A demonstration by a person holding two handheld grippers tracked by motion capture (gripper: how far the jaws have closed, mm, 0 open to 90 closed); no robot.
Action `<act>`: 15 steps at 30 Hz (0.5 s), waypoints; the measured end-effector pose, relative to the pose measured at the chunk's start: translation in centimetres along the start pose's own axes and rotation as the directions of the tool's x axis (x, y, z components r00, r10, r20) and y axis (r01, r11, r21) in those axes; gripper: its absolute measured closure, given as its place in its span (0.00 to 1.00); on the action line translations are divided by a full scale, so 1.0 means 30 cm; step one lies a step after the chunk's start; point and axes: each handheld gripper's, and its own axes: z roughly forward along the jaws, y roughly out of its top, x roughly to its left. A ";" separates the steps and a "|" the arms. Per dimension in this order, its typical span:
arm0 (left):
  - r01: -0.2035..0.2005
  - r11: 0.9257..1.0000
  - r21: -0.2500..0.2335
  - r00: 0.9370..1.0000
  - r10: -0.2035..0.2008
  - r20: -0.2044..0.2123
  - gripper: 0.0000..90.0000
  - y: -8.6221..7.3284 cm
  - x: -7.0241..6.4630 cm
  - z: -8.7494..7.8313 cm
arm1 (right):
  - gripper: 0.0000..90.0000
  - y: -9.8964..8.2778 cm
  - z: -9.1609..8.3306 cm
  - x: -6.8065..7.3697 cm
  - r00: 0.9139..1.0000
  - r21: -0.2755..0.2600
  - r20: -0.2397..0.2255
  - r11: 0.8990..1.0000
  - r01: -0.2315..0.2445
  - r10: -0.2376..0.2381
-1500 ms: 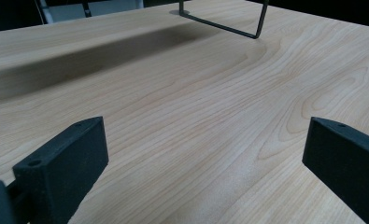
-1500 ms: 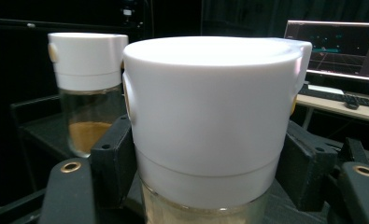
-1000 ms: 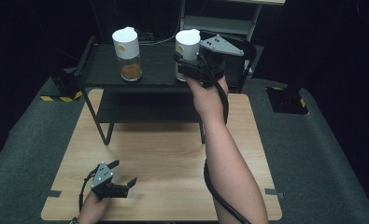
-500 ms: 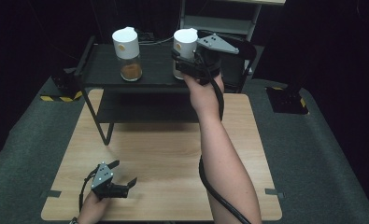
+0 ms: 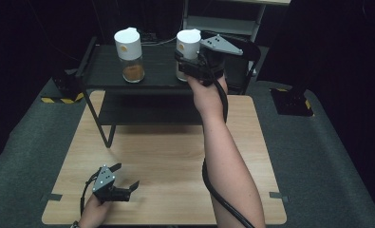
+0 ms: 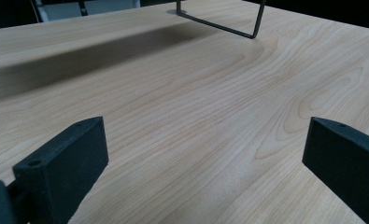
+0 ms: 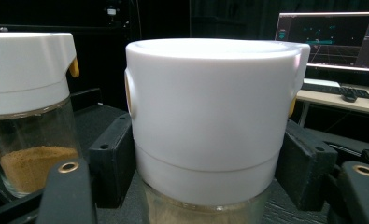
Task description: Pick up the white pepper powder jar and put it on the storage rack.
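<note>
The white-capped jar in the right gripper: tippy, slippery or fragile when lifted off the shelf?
The jar looks tall for its base with a bulky white cap, so probably top-heavy and apt to tip. Its clear body looks like glass: likely smooth, breakable. The right gripper clamps it below the cap, which should limit slipping.

A light wooden table stands on grey carpet, dark room behind, a monitor glowing.

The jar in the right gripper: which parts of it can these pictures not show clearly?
- Held jar, right gripper view: the bottom edge cuts off its glass body, so its contents are unclear.
- High view: the right gripper covers the jar's lower part, hiding whether it rests on the black shelf.
- Yellow lid spots: too small to identify.
</note>
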 end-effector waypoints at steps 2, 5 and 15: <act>0.001 1.000 0.000 1.000 -0.001 0.000 0.01 0.000 0.000 0.000 | 0.33 -0.002 0.001 0.001 1.000 -0.002 0.002 1.000 0.002 -0.002; 0.001 1.000 0.000 1.000 -0.001 -0.001 0.01 0.000 -0.001 0.000 | 0.33 -0.004 0.002 0.001 1.000 -0.004 0.002 1.000 0.000 0.000; -0.001 1.000 0.001 1.000 0.001 -0.001 0.01 0.001 -0.001 0.001 | 0.29 -0.004 0.005 0.016 1.000 -0.004 0.024 1.000 0.002 -0.002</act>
